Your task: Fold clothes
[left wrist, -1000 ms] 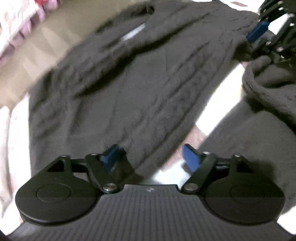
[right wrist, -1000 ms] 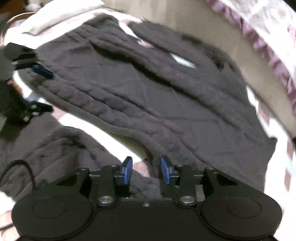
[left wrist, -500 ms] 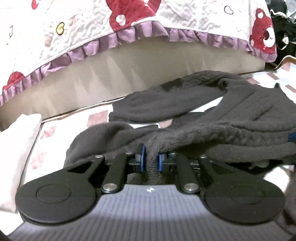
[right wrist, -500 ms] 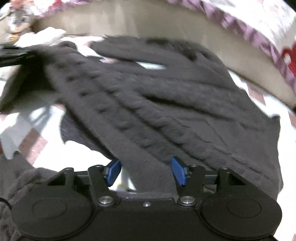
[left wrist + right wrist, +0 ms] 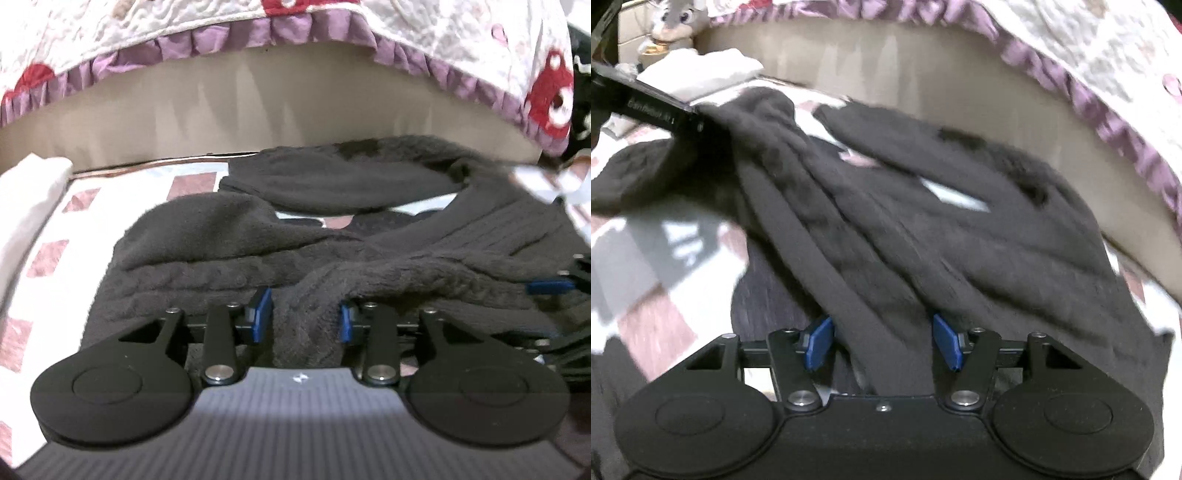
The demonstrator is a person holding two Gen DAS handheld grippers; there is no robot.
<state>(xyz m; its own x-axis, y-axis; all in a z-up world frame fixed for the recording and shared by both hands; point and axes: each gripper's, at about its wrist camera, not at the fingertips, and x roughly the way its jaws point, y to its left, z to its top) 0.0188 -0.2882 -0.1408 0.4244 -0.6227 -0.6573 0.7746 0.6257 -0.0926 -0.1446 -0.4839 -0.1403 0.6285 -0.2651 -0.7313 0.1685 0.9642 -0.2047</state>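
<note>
A dark knitted sweater (image 5: pixel 369 236) is spread in loose folds over a pink-and-white checked sheet (image 5: pixel 59 251), below a frilled quilt (image 5: pixel 258 33); a white cloth (image 5: pixel 29 192) lies at the far left. A bunched fold of the sweater is seen between the blue pads of the left gripper (image 5: pixel 303 318) — its jaws have just been opening, and the left pad stands clear of the knit. Further right, a flat strip of the sweater (image 5: pixel 886 236) runs between the widely parted jaws of the right gripper (image 5: pixel 882 341), untouched by either pad.
</note>
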